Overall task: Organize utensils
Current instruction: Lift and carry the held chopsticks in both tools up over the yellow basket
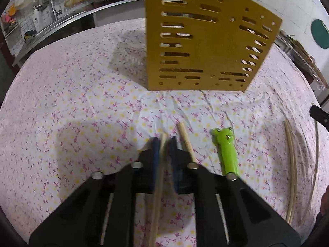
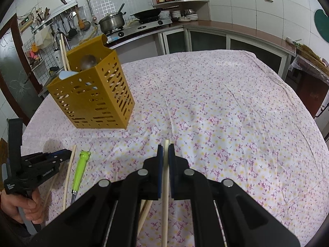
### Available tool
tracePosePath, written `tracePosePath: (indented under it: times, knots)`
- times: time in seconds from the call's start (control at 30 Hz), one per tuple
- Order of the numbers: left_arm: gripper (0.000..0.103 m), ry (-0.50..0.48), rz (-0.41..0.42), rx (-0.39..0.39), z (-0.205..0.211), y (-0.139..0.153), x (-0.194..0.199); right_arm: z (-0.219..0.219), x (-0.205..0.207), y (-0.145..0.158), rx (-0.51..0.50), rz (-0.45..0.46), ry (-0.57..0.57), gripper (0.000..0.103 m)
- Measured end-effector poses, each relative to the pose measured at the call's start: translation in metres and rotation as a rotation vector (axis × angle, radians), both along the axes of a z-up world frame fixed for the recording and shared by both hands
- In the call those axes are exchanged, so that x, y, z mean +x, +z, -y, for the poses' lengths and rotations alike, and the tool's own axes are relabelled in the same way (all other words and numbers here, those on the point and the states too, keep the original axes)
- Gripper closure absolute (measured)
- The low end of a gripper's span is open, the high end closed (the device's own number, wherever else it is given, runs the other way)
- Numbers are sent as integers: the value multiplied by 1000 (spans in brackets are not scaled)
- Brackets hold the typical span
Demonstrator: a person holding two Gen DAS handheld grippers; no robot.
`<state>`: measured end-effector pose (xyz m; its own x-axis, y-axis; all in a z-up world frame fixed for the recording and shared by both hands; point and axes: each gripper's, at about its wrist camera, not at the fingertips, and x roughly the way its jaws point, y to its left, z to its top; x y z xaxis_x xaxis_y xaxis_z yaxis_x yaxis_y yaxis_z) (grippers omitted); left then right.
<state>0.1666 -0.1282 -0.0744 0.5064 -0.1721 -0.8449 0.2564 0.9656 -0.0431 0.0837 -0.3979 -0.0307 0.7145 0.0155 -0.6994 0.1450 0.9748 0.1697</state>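
- The key relation: the yellow caddy [image 2: 90,94] sits ahead and to the left of the right gripper [image 2: 166,147], and straight ahead of the left gripper [image 1: 163,142]. Left hand looks nearer to it, I'd say, since the caddy fills far more of the left wrist view.
- The right gripper is clamped on a pale chopstick [image 2: 165,185], with the stick running along the fingers and its tip poking out just past them.
- The left gripper looks closed on a chopstick too [image 1: 159,177], same lengthwise lie, though it's blurry, so I'm going by the stick sitting between the blue pads [image 1: 155,144].
- Either stick needs tipping up toward vertical to drop in through the caddy's open top, that's my read.
- Still lying on the cloth in front of the caddy: a loose chopstick [image 1: 186,142] and a green frog-handled utensil [image 1: 226,152], both long axes pointing roughly at the caddy. More sticks [image 1: 291,164] off to the caddy's right side.
- The caddy is stiff plastic, boxy, with slotted walls; it already holds a couple of chopsticks [image 2: 63,54] and a ladle [image 2: 88,61].
- Chopsticks look like smooth bare wood or bamboo, thin and round. The floral tablecloth [image 2: 205,103] is crinkly and thin.
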Motion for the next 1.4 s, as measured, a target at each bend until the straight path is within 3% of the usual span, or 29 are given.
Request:
tracePosePath:
  times: [0.2,0.47,0.97,1.4]
  knots:
    - [100,15,6,-55,-11,9,4,-2,-4,13,-10,25,4,97]
    - [100,26,123,-101,-27,54,-13,-2,-14,40,-17,102,7,97]
    - [99,51,282,-190,-44,111,-45,-10,-43,81,-36,233,30,97]
    - [99,61,385,-207,-51,149,-67,-16,-58,100,-42,288,37,97]
